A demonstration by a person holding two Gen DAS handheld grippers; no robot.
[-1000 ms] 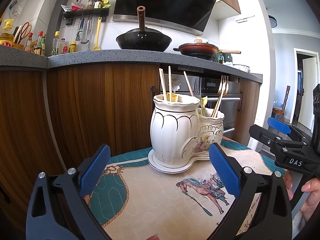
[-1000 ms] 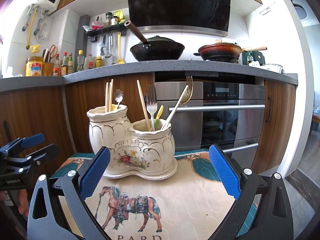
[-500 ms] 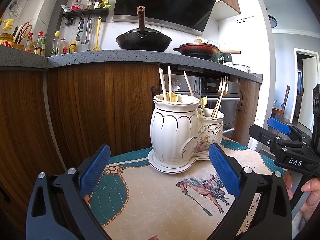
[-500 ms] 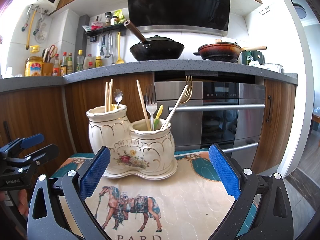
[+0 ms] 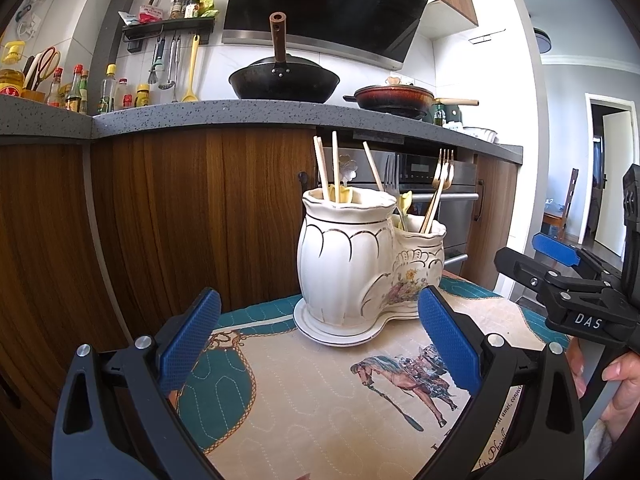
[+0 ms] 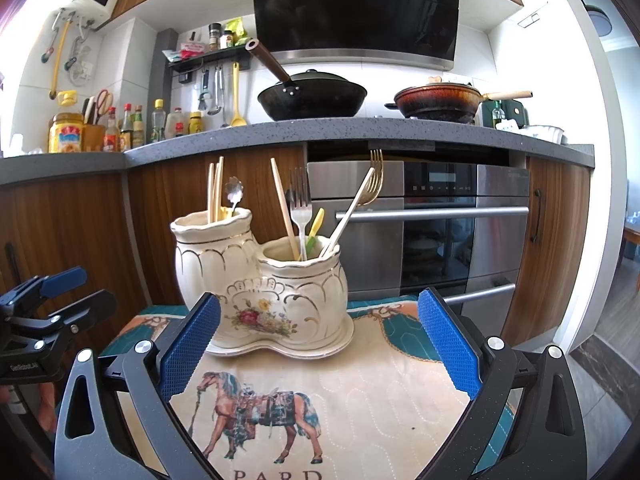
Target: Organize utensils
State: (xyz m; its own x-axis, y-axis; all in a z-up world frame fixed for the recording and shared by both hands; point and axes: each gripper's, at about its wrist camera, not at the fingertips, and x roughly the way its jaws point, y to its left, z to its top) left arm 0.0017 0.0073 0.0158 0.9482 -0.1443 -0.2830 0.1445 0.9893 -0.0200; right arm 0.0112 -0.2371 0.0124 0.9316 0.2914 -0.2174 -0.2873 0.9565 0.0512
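We see the left gripper (image 5: 318, 344) spread wide, its blue pads (image 5: 188, 342) holding nothing and touching nothing, hanging above the near part of the quilted cloth (image 5: 320, 404) that covers the tabletop. The right gripper (image 6: 318, 344) is likewise wide apart and empty, hovering over the cloth's horse picture (image 6: 260, 416).

The task's thing, a cream ceramic utensil holder (image 6: 260, 280) with two joined pots on a shared saucer, stands upright on the far part of the cloth, in front of the wooden cabinets (image 5: 180, 216) and the oven (image 6: 440, 224). In the right wrist view its taller pot sits on the left and the shorter, flower-painted pot on the right. We count two chopsticks (image 6: 215, 188) and a small silver spoon (image 6: 234, 192) in the taller pot. The shorter pot carries a single chopstick (image 6: 283, 204), a silver fork (image 6: 301, 200), a gold fork (image 6: 360, 196) leaning right, and a yellow-green piece (image 6: 316, 224) we cannot identify.

In the left wrist view the right gripper shows at the right edge, well apart from the holder, with a hand (image 5: 624, 376) on its grip. On the counter beyond stand a black wok (image 6: 312, 96) and a red-brown pan (image 6: 436, 100).
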